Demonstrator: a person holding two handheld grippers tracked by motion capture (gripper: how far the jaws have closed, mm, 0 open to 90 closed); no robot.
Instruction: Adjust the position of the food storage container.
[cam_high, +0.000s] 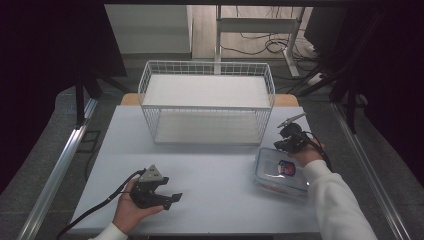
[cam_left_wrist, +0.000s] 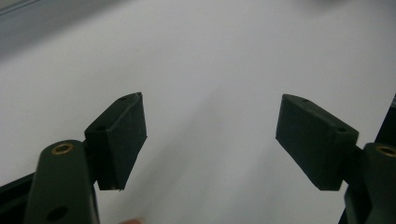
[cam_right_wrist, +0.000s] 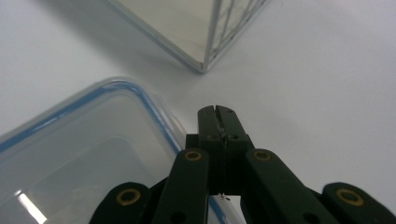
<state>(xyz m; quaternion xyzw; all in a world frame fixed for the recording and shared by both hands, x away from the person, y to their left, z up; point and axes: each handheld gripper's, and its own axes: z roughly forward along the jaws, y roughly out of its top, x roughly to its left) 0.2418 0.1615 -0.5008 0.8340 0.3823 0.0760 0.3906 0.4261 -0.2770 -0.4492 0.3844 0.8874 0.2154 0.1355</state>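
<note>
The plastic box (cam_high: 281, 171), clear with a blue-edged lid, lies on the counter (cam_high: 210, 170) directly beneath and just beside the right tongs (cam_high: 290, 136); in the right gripper view its rounded corner (cam_right_wrist: 135, 93) is seen just left of the jaw tips. The right tongs (cam_right_wrist: 219, 114) are clenched, jaws pressed together, with nothing seen between them. A grip on the lid's rim is judged not yet made, so a lift attempted from here could slide off the smooth edge, or the box could be pushed across the counter rather than raised. Beyond the tips stands the wire basket (cam_high: 207, 102), its near corner (cam_right_wrist: 205, 65) close ahead; a forward swing could knock the jaws against the wire. Well apart, the left tongs (cam_high: 155, 192) are held released, jaws spread wide (cam_left_wrist: 210, 140) over bare counter, too far off to steady the box should it skid.
</note>
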